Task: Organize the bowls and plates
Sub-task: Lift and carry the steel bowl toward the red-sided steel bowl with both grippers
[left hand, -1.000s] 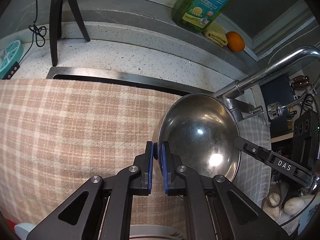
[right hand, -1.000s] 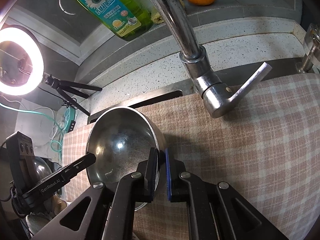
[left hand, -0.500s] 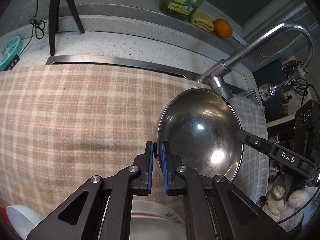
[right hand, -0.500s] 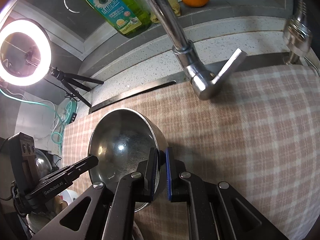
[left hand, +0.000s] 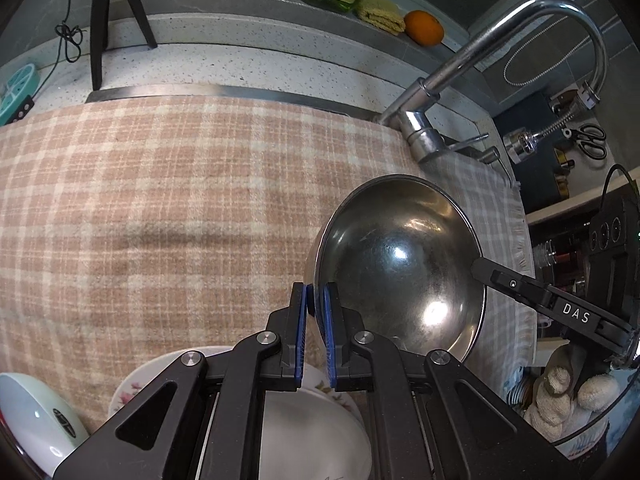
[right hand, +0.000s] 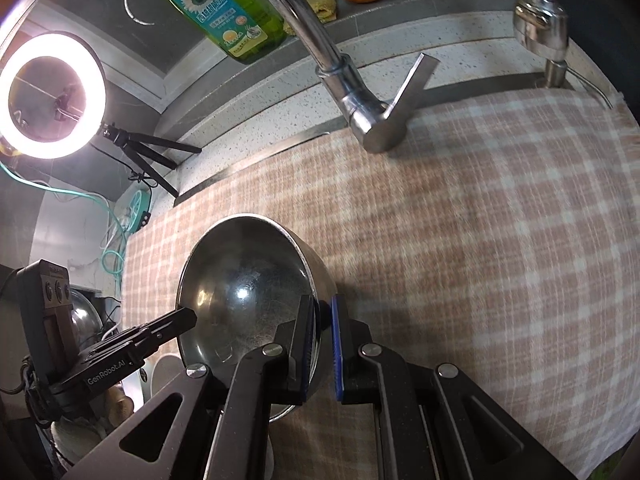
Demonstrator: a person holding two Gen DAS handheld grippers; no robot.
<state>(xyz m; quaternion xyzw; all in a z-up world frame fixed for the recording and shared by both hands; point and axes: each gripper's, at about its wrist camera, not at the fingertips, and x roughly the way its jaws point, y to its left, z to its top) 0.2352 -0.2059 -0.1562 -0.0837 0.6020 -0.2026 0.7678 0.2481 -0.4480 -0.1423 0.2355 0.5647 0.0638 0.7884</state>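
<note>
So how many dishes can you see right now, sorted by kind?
Steel bowl, held at the rim by both grippers: 1
Floral-rimmed white plate: 1
White bowl on that plate: 1
Pale green bowl: 1
Total: 4

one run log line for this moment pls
left gripper: shut on steel bowl rim | right gripper: shut on opposite rim | bowl: held over plaid cloth | below: floral plate
</note>
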